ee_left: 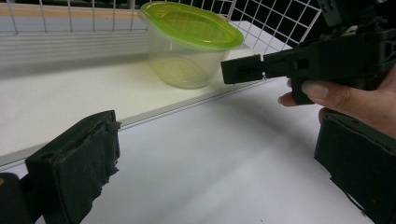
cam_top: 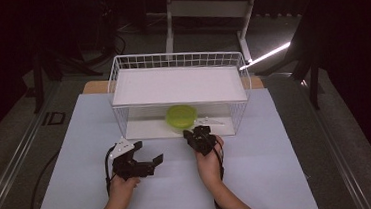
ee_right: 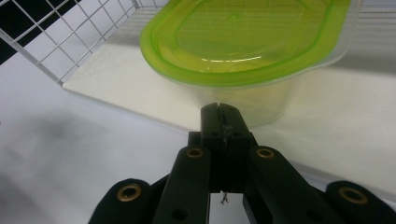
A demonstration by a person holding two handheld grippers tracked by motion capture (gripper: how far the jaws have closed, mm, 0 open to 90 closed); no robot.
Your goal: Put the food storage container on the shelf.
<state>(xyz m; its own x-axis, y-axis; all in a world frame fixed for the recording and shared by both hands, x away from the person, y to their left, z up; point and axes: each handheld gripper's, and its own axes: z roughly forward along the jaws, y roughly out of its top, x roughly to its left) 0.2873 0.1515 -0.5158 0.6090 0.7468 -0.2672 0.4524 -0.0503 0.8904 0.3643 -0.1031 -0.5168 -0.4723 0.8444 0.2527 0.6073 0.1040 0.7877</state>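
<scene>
my right gripper has its jaws pressed together on nothing, tip aimed at the clear tub with the green lid, which stands just beyond it on the lower shelf of the white wire rack, near the front edge. my left gripper is spread wide and empty, nearer and to the left on the table. the right hand is the closer one; the tub lies straight ahead of it, not yet touched.

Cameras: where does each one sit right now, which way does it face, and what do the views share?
High view: above the table, looking forward and down; forearms, left gripper, right gripper.
Left gripper view: between its open jaws, facing the container.
Right gripper view: behind its shut jaws, facing the container.
Shared: green-lidded container on the wire rack's lower shelf.
</scene>
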